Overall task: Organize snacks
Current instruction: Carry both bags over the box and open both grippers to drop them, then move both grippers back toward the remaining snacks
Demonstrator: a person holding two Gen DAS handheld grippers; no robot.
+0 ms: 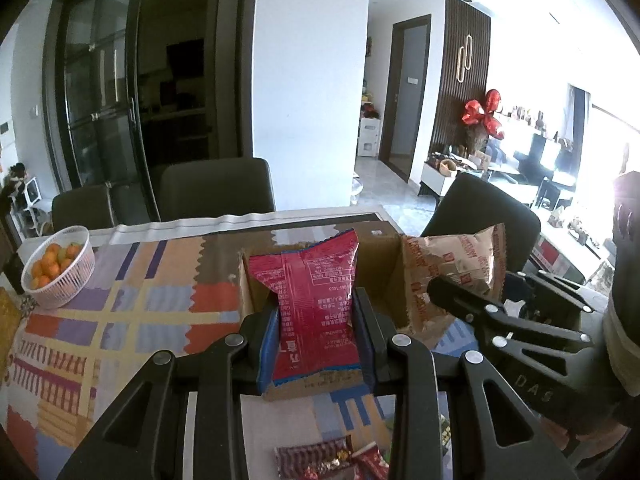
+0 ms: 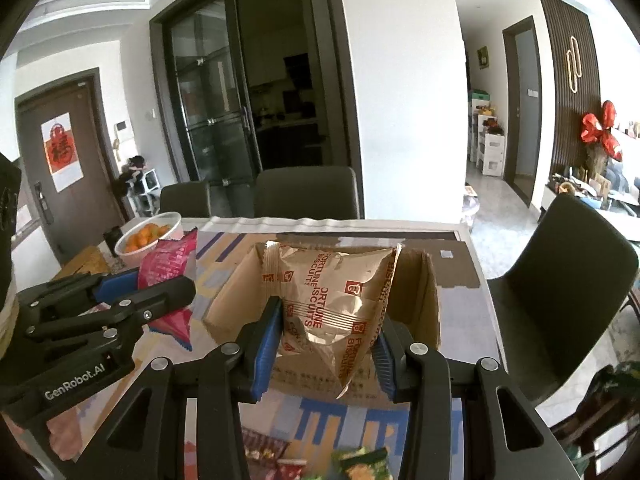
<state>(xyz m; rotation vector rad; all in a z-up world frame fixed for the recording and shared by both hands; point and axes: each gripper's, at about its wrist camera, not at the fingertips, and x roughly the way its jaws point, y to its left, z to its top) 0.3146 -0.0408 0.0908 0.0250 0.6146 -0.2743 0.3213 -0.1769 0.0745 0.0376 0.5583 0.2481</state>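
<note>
- The left fingers point(image 1: 267, 348), blue-padded, clamp a crinkled red foil snack packet point(image 1: 316, 300) by its lower half.
- The right fingers point(image 2: 266, 344) pinch a tan paper "Fortune Biscuits" bag point(image 2: 328, 304) the same way.
- Both grippers tilt downward side by side, holding their packets above the open brown cardboard box point(image 2: 430, 300) on the patchwork-covered counter point(image 1: 120, 300).

Left gripper point(image 1: 316, 332): matte black linkage arms, round silver rivets, blue pads lining the fingers point(image 1: 267, 344). Right gripper point(image 2: 326, 344): same black frame, silver rivets, blue ribbed pads. White "GenRobot.AI" lettering on the left gripper's side; embossed "DAS" on the right gripper's body.
</note>
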